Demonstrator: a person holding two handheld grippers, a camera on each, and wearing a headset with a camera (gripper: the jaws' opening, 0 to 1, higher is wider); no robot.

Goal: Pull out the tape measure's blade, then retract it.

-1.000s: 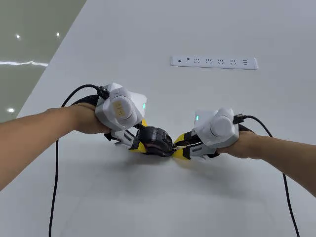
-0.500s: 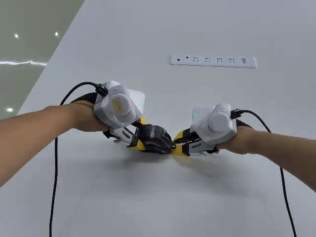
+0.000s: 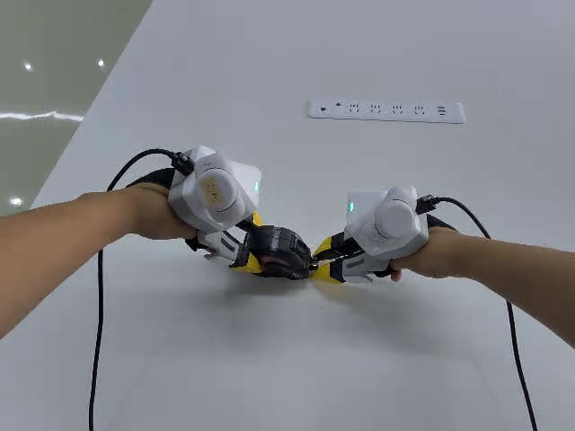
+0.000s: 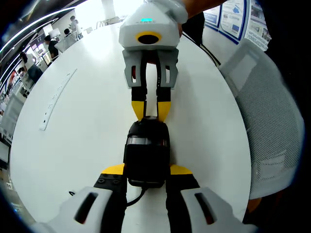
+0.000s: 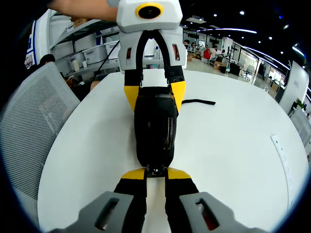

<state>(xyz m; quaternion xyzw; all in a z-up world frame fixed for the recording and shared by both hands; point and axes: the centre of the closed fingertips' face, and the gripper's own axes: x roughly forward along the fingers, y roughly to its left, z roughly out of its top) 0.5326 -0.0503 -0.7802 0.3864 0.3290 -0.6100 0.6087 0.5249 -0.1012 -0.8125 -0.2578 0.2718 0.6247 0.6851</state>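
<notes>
In the head view, my left hand-held gripper point(image 3: 248, 261) and my right hand-held gripper point(image 3: 322, 268) meet nose to nose low over the white bench point(image 3: 296, 368). The black tape measure point(image 3: 279, 252) sits between them, on or just above the bench top. The left jaws clasp its case from the left side. The right jaws reach in to its right end. A white power strip point(image 3: 386, 110) lies well apart, farther back on the bench. A black cable point(image 3: 97, 314) trails from the left hand-held gripper toward me.

In the left gripper view, my left hand-held gripper point(image 4: 147, 170) holds the tape measure point(image 4: 147, 153) by the case, one yellow pad pressed on each side, the jaws spread as wide as the case. Past the far end of the case, the right hand-held gripper point(image 4: 151, 110) points back at me, its yellow tips drawn narrow and touching that end. The power strip point(image 4: 56, 97) lies off to the left, and a mesh chair point(image 4: 267, 121) stands beside the bench on the right.

In the right gripper view, my right hand-held gripper point(image 5: 155, 173) is narrow, its yellow tips pinched in on the small end hook point(image 5: 154, 170) at the mouth of the tape measure point(image 5: 154, 124). I see no length of blade drawn out. The left hand-held gripper point(image 5: 154, 96) grips the far half of the case. The power strip point(image 5: 282, 160) lies at the right.
</notes>
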